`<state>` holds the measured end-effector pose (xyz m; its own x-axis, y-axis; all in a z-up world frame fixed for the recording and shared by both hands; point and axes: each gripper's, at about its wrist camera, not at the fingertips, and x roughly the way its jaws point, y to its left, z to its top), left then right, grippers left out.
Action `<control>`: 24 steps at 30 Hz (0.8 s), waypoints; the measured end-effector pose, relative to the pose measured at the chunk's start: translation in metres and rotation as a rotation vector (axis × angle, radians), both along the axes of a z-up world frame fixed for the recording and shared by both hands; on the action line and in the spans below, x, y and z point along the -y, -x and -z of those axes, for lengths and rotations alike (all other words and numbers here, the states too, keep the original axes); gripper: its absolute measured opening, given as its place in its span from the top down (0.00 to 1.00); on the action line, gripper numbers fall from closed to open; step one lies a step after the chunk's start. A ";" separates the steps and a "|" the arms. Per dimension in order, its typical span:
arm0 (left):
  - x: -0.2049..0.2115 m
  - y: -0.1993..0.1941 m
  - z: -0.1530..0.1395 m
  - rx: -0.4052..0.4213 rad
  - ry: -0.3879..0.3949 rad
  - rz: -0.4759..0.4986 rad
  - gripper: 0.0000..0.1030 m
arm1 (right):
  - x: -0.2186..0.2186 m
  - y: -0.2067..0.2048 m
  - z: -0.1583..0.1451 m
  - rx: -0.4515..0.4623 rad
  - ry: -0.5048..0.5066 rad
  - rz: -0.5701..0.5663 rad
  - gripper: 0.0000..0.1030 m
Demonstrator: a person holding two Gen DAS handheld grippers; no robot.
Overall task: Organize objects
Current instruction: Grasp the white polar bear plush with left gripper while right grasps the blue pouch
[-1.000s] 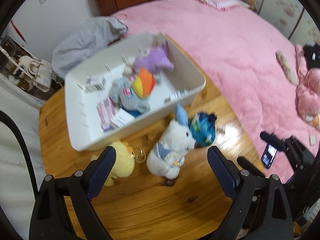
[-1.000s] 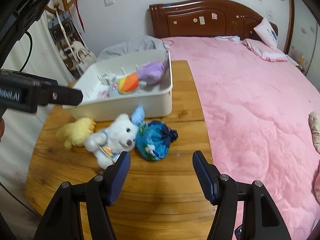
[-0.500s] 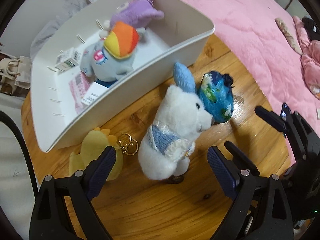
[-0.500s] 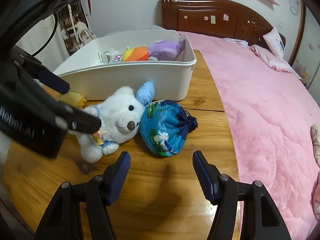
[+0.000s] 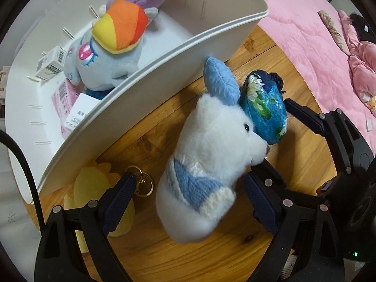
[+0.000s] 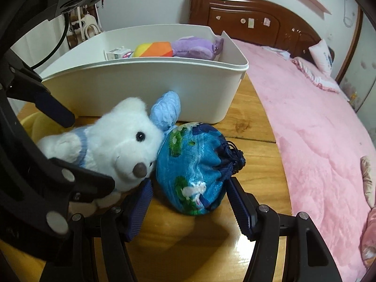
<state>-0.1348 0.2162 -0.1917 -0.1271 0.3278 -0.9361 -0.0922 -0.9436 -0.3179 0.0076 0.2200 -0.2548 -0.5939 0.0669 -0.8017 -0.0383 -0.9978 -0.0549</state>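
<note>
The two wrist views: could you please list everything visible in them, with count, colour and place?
Storage bin: one, white, on the table.
Pony plush: one, pale blue with rainbow mane, in the bin.
Purple plush: one, in the bin's far end.
Small boxes: at least two, white, in the bin.
White bear plush: one, blue ears and sweater, on the table beside the bin.
Drawstring pouch: one, blue with green and white print, against the bear's head.
Yellow plush: one, with key ring, by the bin's near wall.
Table: one, wooden.
Bed: one, pink cover, dark headboard.
Left gripper: open, straddling the bear.
Right gripper: open, around the pouch.
</note>
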 end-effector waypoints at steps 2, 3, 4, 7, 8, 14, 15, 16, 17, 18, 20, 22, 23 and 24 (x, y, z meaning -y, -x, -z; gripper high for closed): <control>-0.002 0.003 0.005 0.013 -0.006 -0.019 0.09 | 0.000 0.002 0.001 -0.005 -0.017 0.016 0.35; -0.004 0.003 0.007 0.020 -0.014 -0.016 0.09 | 0.000 0.004 0.001 -0.008 -0.021 0.022 0.35; -0.005 0.006 0.008 0.025 -0.023 -0.040 0.09 | 0.000 0.004 0.002 -0.012 -0.023 0.027 0.35; -0.013 0.006 0.010 0.020 -0.026 -0.058 0.09 | 0.001 0.006 0.002 -0.025 -0.034 0.031 0.35; -0.016 0.005 0.010 0.014 -0.025 -0.055 0.09 | 0.001 0.006 0.002 -0.029 -0.037 0.031 0.35; -0.030 0.006 0.014 0.034 -0.080 -0.228 0.09 | 0.006 0.005 0.002 -0.051 -0.070 0.021 0.52; -0.033 0.004 0.016 0.040 -0.102 -0.238 0.10 | 0.007 0.005 0.002 -0.053 -0.077 0.021 0.55; -0.035 0.003 0.017 0.046 -0.117 -0.259 0.12 | 0.007 0.004 0.001 -0.058 -0.086 0.022 0.56; -0.039 0.002 0.019 0.053 -0.137 -0.279 0.14 | 0.007 0.004 0.001 -0.060 -0.093 0.022 0.57; -0.045 -0.001 0.018 0.046 -0.146 -0.279 0.21 | 0.009 0.002 0.001 -0.059 -0.094 0.019 0.58; -0.058 -0.003 0.018 0.046 -0.164 -0.340 0.32 | 0.010 0.000 0.001 -0.064 -0.106 0.016 0.60; -0.070 -0.008 0.016 0.034 -0.163 -0.365 0.35 | 0.011 -0.001 0.000 -0.064 -0.109 0.015 0.61; -0.077 -0.011 0.014 0.026 -0.162 -0.375 0.36 | 0.011 -0.001 0.000 -0.064 -0.112 0.017 0.61; -0.083 -0.014 0.012 0.019 -0.161 -0.382 0.37 | 0.011 -0.001 -0.001 -0.064 -0.112 0.018 0.62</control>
<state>-0.1211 0.2996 -0.2041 -0.2515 0.4024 -0.8802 0.2623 -0.8471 -0.4622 0.0089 0.2091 -0.2535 -0.6415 0.1651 -0.7492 -0.0635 -0.9847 -0.1626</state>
